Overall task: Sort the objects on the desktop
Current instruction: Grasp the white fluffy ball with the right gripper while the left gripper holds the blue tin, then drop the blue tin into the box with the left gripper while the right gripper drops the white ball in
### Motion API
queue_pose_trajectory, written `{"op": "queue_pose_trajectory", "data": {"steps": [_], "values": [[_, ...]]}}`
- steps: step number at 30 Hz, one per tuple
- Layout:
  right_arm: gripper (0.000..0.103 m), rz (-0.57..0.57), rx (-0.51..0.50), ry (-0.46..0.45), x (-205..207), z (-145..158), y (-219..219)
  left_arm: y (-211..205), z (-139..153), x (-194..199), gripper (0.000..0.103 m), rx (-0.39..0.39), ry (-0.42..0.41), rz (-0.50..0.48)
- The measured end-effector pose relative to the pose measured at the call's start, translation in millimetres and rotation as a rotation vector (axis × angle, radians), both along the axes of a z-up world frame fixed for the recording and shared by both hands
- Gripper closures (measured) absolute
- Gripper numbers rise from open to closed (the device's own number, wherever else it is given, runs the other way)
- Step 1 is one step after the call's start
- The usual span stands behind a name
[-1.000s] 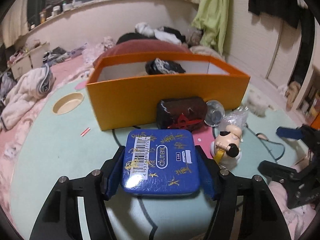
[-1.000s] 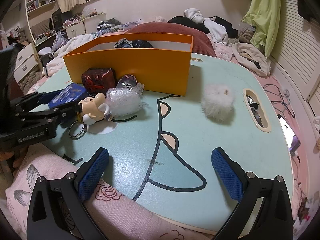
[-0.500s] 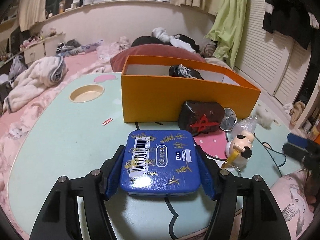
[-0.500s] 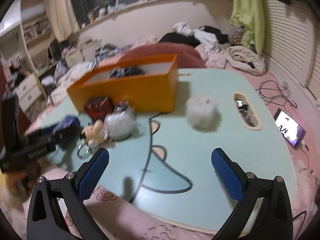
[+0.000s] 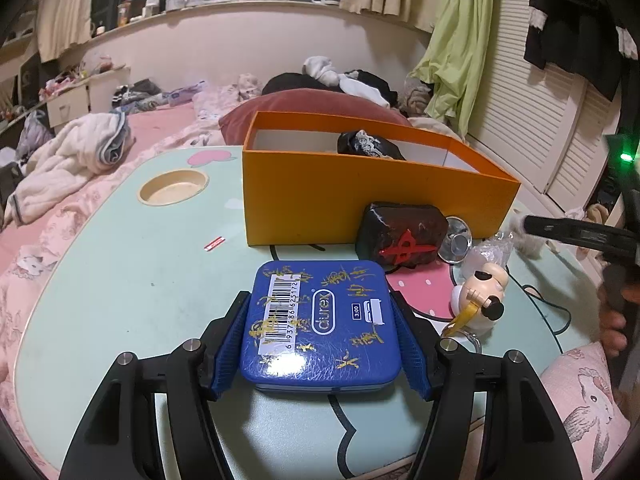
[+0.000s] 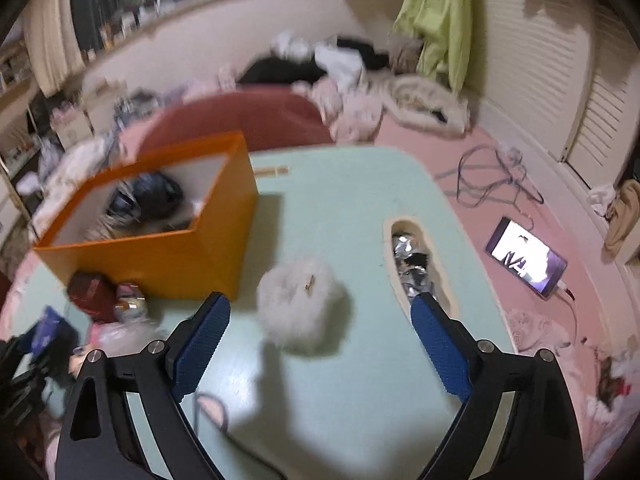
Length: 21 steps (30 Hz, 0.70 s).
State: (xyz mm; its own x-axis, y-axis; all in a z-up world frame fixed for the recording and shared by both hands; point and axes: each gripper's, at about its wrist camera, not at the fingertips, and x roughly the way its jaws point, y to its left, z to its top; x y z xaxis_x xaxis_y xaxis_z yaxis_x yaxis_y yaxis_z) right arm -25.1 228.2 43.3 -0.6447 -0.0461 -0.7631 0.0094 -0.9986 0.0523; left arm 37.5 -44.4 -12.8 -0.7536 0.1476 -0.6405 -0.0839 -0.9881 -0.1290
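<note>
Left wrist: ridged claw (image 5: 320,344) pads grip glossy rounded blue tin (image 5: 320,322).

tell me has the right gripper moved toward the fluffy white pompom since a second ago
Yes. The right gripper now hangs over the fluffy white pompom, nearer the orange box than before; its jaws are closing, not touching it.
</note>
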Motion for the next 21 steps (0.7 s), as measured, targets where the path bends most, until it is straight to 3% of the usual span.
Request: {"op": "queue_pose_trajectory", "data": {"steps": [1, 3, 4, 13, 17, 21], "values": [[0.015, 0.005, 0.000, -0.013, -3.9, -4.5, -0.3, 0.3, 0.1, -0.1, 0.037, 0.001, 0.000, -0.001], [0.059, 0.033, -0.003, -0.048, -9.2, -11.2, -3.4, -0.9, 0.5, 0.2, 0.037, 0.003, 0.003, -0.003], [0.064, 0.047, -0.012, -0.060, -8.3, -14.4, -1.5, -0.9, 1.2, 0.7, 0.037, 0.006, 0.008, -0.004], [0.066, 0.141, -0.120, 0.137, 39.6, 14.2, -2.1, -4.8, 23.7, 8.6, 0.037, 0.034, 0.070, -0.017], [0.066, 0.219, -0.153, 0.202, 39.7, 41.0, -24.4, -0.4, 54.6, -4.9, 0.037, 0.096, 0.123, -0.048], [0.066, 0.278, -0.148, 0.236, 19.7, 64.9, -55.2, 7.5, 94.3, -29.4, 0.037, 0.092, 0.213, -0.063]]}}
